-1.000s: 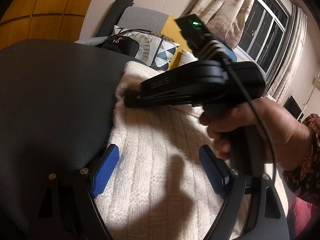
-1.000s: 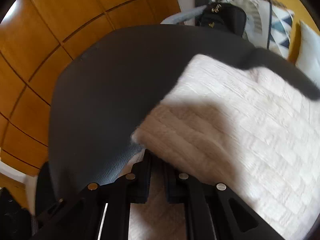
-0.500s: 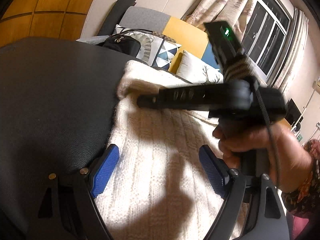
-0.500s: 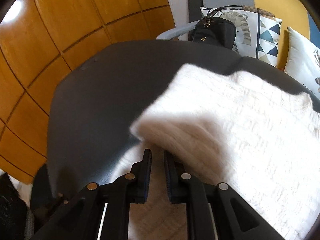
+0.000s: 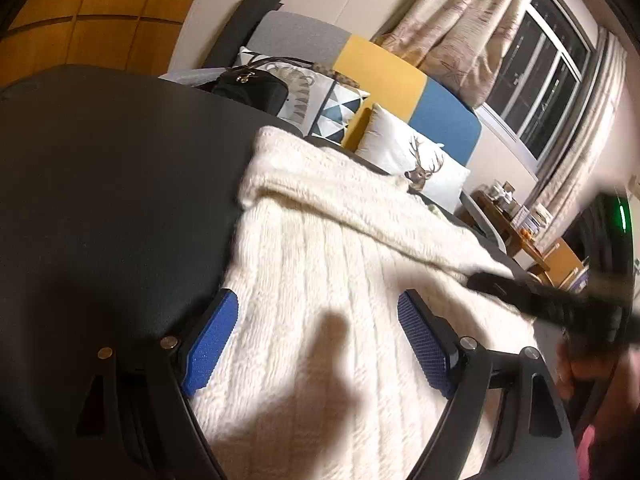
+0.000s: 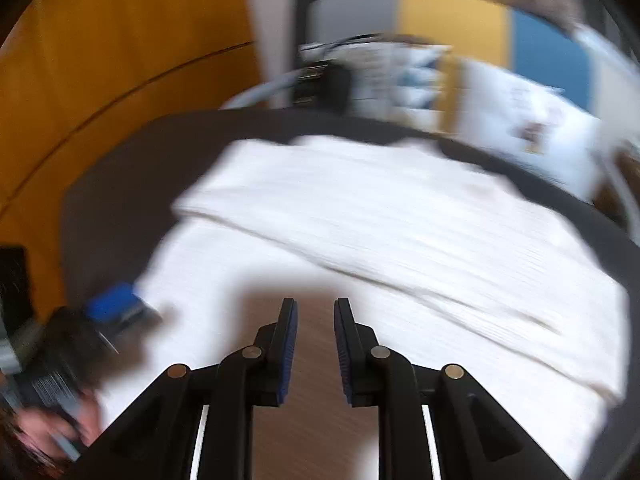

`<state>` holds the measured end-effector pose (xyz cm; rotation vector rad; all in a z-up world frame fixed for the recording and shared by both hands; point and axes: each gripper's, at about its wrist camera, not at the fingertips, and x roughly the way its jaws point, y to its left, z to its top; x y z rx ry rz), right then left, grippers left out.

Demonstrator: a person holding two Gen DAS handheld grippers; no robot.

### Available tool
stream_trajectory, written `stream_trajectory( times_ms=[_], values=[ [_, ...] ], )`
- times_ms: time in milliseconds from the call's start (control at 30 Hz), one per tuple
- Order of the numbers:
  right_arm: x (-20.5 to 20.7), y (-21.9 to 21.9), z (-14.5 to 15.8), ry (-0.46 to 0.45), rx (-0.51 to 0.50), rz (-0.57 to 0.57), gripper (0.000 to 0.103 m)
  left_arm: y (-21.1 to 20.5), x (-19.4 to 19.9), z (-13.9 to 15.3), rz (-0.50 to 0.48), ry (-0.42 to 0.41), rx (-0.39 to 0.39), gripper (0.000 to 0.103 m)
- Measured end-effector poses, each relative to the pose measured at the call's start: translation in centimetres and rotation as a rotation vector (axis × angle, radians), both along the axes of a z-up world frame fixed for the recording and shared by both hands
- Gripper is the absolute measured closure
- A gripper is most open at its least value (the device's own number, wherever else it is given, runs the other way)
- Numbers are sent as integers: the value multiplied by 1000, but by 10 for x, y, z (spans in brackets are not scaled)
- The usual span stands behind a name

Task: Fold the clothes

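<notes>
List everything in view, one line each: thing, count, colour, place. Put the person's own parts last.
sweater: one, cream knit, flat on the dark table, one band folded across it
table: one, dark, under the sweater
handbag: one, black, behind the table
cushions: at least two, white patterned, on the sofa
sofa: one, grey, yellow and blue, by the wall
curtain: beige, beside the window
left gripper: jaws wide, over the sweater, empty
right gripper: jaws just opening, nothing between
hand: holding the right gripper
</notes>
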<state>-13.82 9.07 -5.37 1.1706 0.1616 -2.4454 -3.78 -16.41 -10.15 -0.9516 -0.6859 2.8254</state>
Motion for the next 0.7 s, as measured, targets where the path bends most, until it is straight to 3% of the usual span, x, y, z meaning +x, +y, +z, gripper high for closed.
stream_trajectory(
  times_ms=[133,233,333,600,700],
  values=[
    [-8,90,-9,-5,35,-241,85,5,-16,6,27,1,-49,18],
    [-20,142,-28,-68,12,-375,85,10,-35,-7,19,-65,-138,18],
    [-21,184,-42,-73,-22,-419,86,18,-53,-23,7,-174,-155,18],
    [-43,225,-45,-45,28,-496,86,74,-68,-27,-84,-184,-250,18],
    [-46,240,-43,-64,10,-518,86,83,-65,-22,-128,-175,-215,18]
  ],
)
